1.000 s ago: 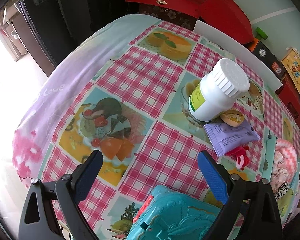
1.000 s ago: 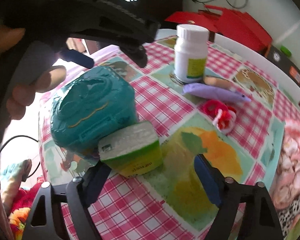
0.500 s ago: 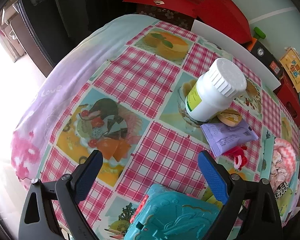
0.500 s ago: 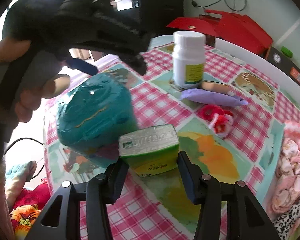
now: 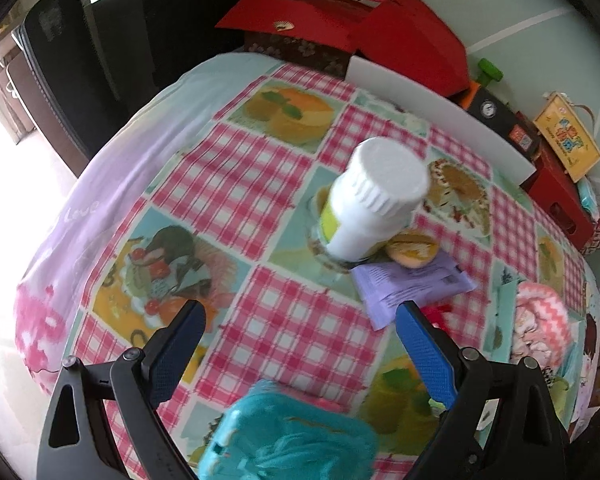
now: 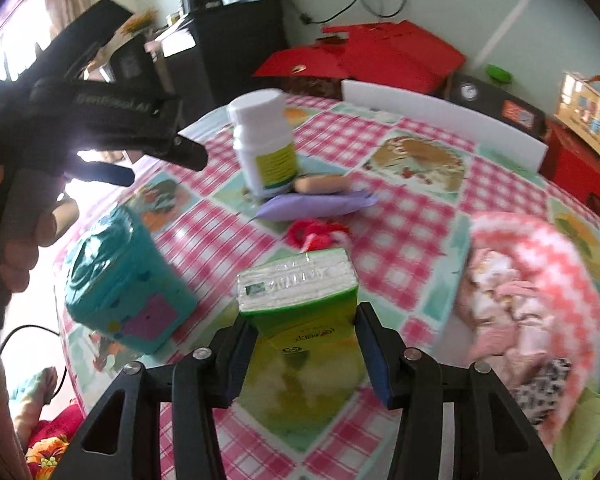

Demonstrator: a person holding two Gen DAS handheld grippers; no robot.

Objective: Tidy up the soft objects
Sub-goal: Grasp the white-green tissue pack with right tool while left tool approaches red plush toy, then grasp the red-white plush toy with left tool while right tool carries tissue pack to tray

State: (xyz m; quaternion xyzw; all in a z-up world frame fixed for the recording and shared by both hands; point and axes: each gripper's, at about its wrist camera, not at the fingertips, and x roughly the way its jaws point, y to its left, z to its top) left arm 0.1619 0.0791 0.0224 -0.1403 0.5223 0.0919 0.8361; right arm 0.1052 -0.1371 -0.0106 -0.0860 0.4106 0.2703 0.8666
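My right gripper [image 6: 306, 346] is shut on a green tissue pack [image 6: 300, 296] with a silver top and holds it above the checked tablecloth [image 6: 400, 216]. My left gripper [image 5: 300, 344] is open and empty above the cloth, just behind a teal toy case [image 5: 288, 436], which also shows in the right wrist view [image 6: 120, 276]. A pink and white soft cloth bundle [image 6: 528, 280] lies at the right; it also shows in the left wrist view [image 5: 540, 320]. A purple soft packet [image 6: 316, 204] and a red and white soft item [image 6: 316, 232] lie mid-table.
A white pill bottle [image 5: 372, 200] stands mid-table with a round tan item [image 5: 414, 250] beside it. A white board [image 5: 440, 108] and red boxes [image 5: 380, 24] line the far edge. A dark cabinet [image 5: 100, 40] stands at the back left.
My right gripper closed on the green tissue pack and lifted it off the cloth toward the right. My left gripper drew back a little and stayed open.
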